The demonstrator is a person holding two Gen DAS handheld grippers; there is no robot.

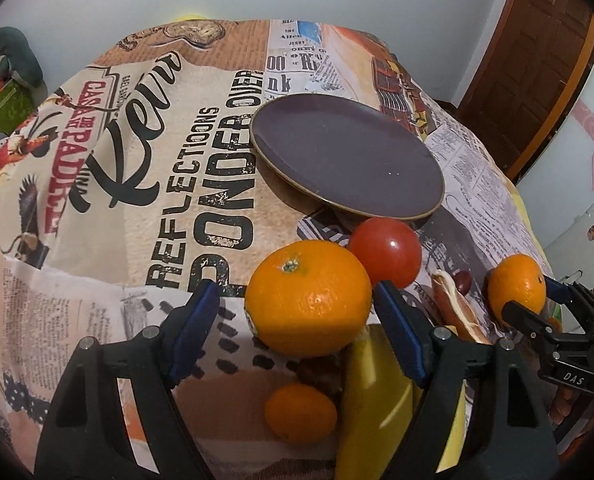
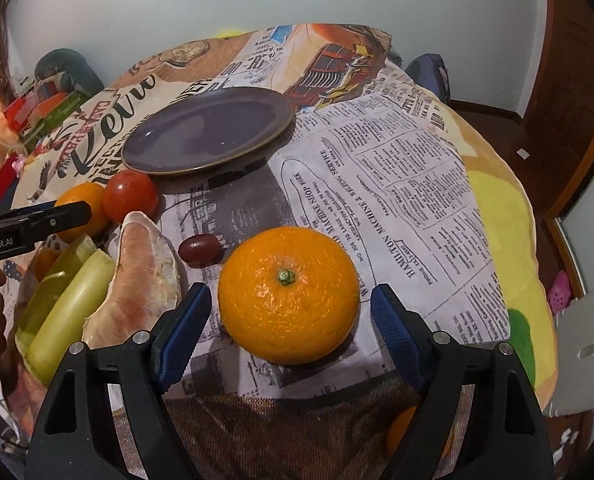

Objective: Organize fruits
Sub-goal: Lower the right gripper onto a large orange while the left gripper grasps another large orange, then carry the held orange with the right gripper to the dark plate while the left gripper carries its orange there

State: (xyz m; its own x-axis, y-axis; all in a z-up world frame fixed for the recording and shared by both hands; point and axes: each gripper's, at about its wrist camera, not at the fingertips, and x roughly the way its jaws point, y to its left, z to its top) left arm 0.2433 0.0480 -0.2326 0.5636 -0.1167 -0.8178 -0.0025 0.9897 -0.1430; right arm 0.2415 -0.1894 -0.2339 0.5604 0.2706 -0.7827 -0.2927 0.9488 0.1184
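Left gripper (image 1: 297,304) stood spread around a large orange (image 1: 308,298), which hid part of the banana (image 1: 377,392) below. Right gripper (image 2: 291,308) stood spread around a second orange (image 2: 289,294) at centre frame. The purple plate (image 2: 169,158) lay clear at upper left.

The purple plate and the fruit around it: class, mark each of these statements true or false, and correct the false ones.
1. The purple plate holds no fruit. True.
2. The left gripper is shut on the tomato. False: it is open around an orange.
3. The right gripper is open. True.
4. The grape lies on the plate. False: it lies on the tablecloth.
5. The tomato sits beside the plate. True.
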